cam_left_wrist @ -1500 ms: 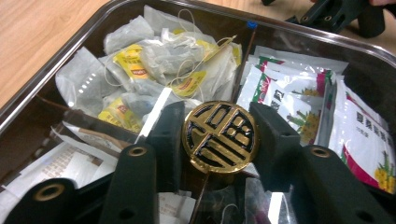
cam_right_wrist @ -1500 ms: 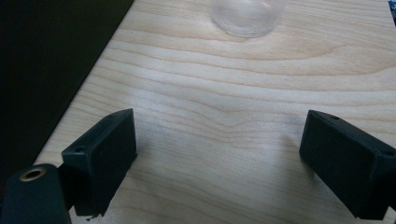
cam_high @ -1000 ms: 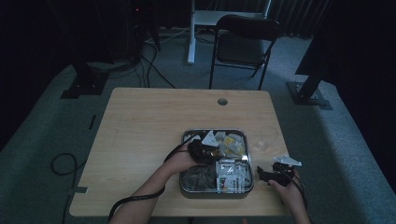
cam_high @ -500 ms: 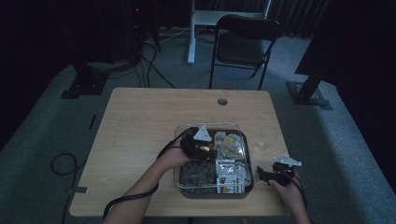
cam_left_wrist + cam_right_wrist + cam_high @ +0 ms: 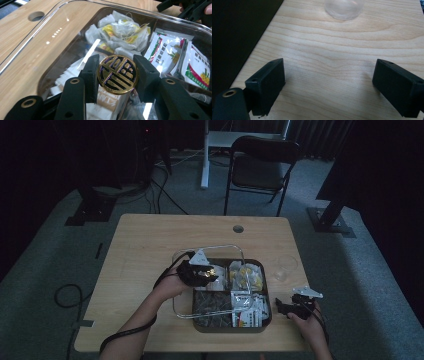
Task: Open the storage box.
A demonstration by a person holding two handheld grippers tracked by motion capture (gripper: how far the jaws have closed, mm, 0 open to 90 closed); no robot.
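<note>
1. We see the left gripper [image 5: 117, 75] pinching a round gold-and-black knob [image 5: 117, 74] from both sides; in its own view the two black jaws press on the knob's edges.
2. The knob sits on a clear lid [image 5: 57, 32]. In the high view the lid [image 5: 182, 307] is shifted toward the left of the tray, overhanging the bare table, with the left gripper [image 5: 199, 272] above the tray's far-left compartment.
3. Below it lies a dark, divided tray [image 5: 267, 320] near the front edge of the wooden table [image 5: 145, 240].
4. Through the lid we make out tea bags [image 5: 120, 32] with strings and yellow tags in one compartment, and white sachets [image 5: 172, 53] printed red and green in the next.
5. The right gripper [image 5: 329, 85] has its jaws spread wide with only bare wood between them. In the high view it rests in the person's hand just right of the tray [image 5: 297, 306].
6. A clear glass [image 5: 344, 8] stands on the table beyond the right gripper, well apart from its jaws.
</note>
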